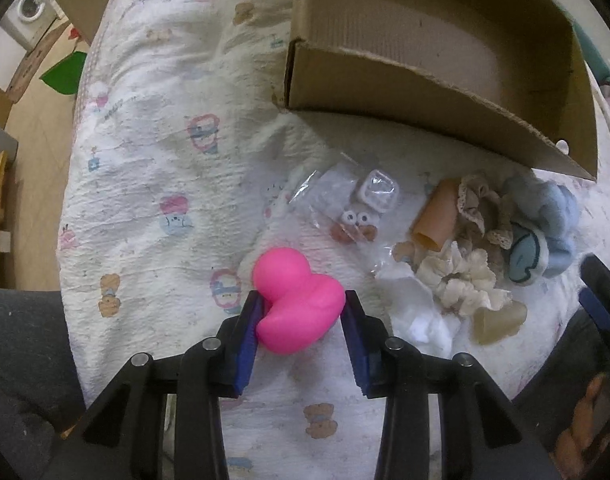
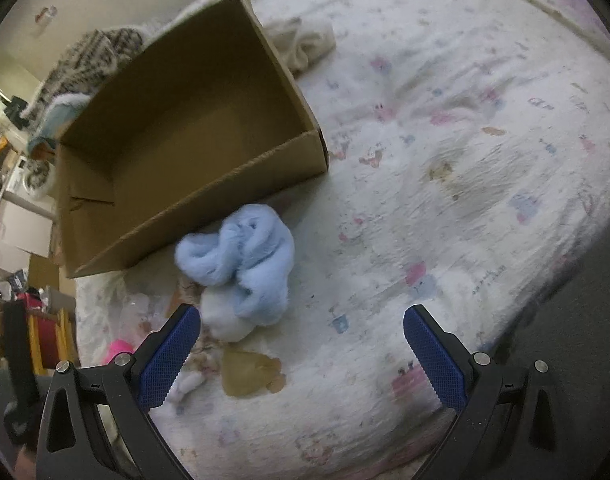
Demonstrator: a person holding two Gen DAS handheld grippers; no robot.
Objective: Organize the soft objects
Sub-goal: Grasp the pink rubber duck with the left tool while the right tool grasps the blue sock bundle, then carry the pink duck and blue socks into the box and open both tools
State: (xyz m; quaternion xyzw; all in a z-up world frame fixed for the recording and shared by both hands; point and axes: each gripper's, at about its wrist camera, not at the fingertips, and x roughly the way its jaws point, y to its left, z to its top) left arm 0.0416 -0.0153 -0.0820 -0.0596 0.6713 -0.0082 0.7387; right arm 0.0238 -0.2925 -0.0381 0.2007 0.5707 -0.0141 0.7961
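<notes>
A bright pink soft toy (image 1: 297,300) lies on the white printed quilt (image 1: 153,160), and my left gripper (image 1: 301,296) is shut on it, both blue pads touching its sides. To its right sits a pile: a bagged toy with googly eyes (image 1: 357,208), a peach tube (image 1: 435,216), a lace scrunchie (image 1: 481,208), a cream scrunchie (image 1: 461,280), a blue plush (image 1: 545,216) and a beige heart-shaped piece (image 1: 501,320). My right gripper (image 2: 301,312) hangs open over the quilt, the blue plush (image 2: 245,264) just beyond its left finger. The pink toy (image 2: 119,350) peeks out at lower left.
An open cardboard box (image 1: 385,80) with nothing in it lies on the quilt behind the pile; its near wall (image 2: 185,208) touches the blue plush. A beige cloth (image 2: 305,44) sits behind the box. A dark trouser leg (image 1: 21,340) borders the bed at the left.
</notes>
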